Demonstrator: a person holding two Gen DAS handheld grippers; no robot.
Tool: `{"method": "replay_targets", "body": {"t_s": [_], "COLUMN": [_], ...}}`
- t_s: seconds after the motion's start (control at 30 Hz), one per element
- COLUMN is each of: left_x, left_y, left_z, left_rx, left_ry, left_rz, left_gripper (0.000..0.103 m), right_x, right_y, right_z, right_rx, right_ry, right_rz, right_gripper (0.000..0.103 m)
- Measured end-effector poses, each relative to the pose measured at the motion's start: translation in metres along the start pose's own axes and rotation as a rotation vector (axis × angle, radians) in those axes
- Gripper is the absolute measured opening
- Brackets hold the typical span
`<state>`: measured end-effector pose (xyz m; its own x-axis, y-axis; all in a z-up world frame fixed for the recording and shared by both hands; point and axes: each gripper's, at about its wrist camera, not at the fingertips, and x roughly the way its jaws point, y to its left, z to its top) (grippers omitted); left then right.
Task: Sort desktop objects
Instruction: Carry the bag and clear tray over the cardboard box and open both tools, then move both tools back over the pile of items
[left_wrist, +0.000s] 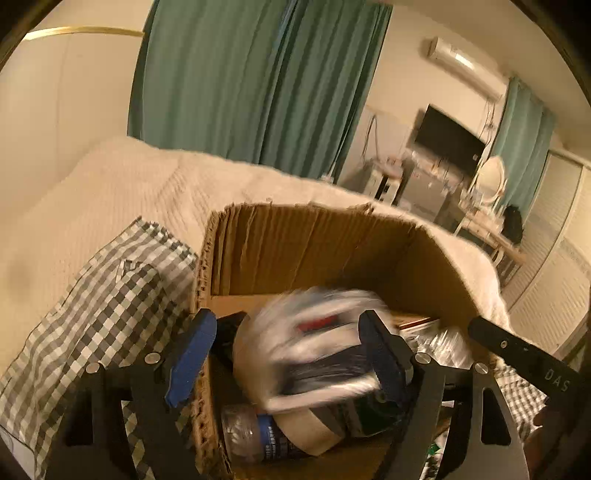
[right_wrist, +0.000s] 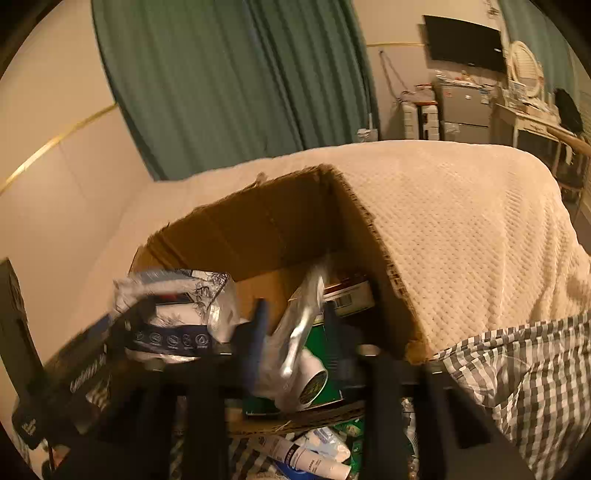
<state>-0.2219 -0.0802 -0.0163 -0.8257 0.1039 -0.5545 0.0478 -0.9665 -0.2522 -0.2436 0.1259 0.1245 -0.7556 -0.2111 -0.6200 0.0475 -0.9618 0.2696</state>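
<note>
Both tongs, left tongs (left_wrist: 286, 354) and right tongs (right_wrist: 295, 328), stand apart over the cardboard box (left_wrist: 314, 236); release the white-and-blue packet (left_wrist: 314, 343) and the clear-wrapped item (right_wrist: 299, 325) fully inside its walls before withdrawing.

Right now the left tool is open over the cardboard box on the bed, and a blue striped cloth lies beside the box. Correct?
Nearly. The cloth is grey-and-white checked, not blue striped, as the left wrist view shows. The rest stands: the left tool is open over the cardboard box on the bed.
</note>
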Motion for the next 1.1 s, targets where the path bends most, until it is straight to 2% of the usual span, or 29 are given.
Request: {"method": "replay_targets", "body": {"t_s": [0.07, 0.23, 0.4, 0.53, 0.63, 0.83, 0.97, 1.03, 1.1], "left_x": [-0.014, -0.057, -0.096, -0.104, -0.094, -0.063, -0.05, -0.043, -0.038], "left_y": [-0.002, -0.011, -0.022, -0.029, -0.035, -0.049, -0.053, -0.059, -0.063], "left_z": [-0.002, -0.004, -0.019, -0.05, -0.083, -0.141, -0.171, -0.179, -0.186], "left_rx": [0.007, 0.008, 0.023, 0.05, 0.068, 0.168, 0.229, 0.276, 0.315], "left_ry": [-0.026, -0.07, -0.067, 0.003, 0.095, 0.248, 0.327, 0.357, 0.391], "left_rz": [0.024, 0.008, -0.014, -0.017, -0.028, 0.006, 0.035, 0.062, 0.078], "left_gripper": [0.095, 0.101, 0.103, 0.103, 0.103, 0.103, 0.103, 0.103, 0.103], "right_x": [-0.013, -0.061, -0.105, -0.128, -0.127, -0.105, -0.081, -0.077, -0.08], "right_y": [-0.002, -0.003, -0.013, -0.026, -0.04, -0.07, -0.095, -0.104, -0.103], "right_z": [-0.003, -0.014, -0.026, -0.045, -0.067, -0.12, -0.16, -0.164, -0.163], "right_rx": [-0.002, -0.053, -0.086, -0.096, -0.094, -0.074, -0.007, 0.035, 0.041], "right_ry": [-0.018, -0.048, -0.075, -0.078, -0.041, 0.012, 0.116, 0.148, 0.137], "right_rz": [-0.01, -0.041, -0.09, -0.137, -0.147, -0.186, -0.188, -0.171, -0.165], "right_gripper": [0.038, 0.039, 0.054, 0.064, 0.068, 0.068, 0.068, 0.068, 0.068]}}
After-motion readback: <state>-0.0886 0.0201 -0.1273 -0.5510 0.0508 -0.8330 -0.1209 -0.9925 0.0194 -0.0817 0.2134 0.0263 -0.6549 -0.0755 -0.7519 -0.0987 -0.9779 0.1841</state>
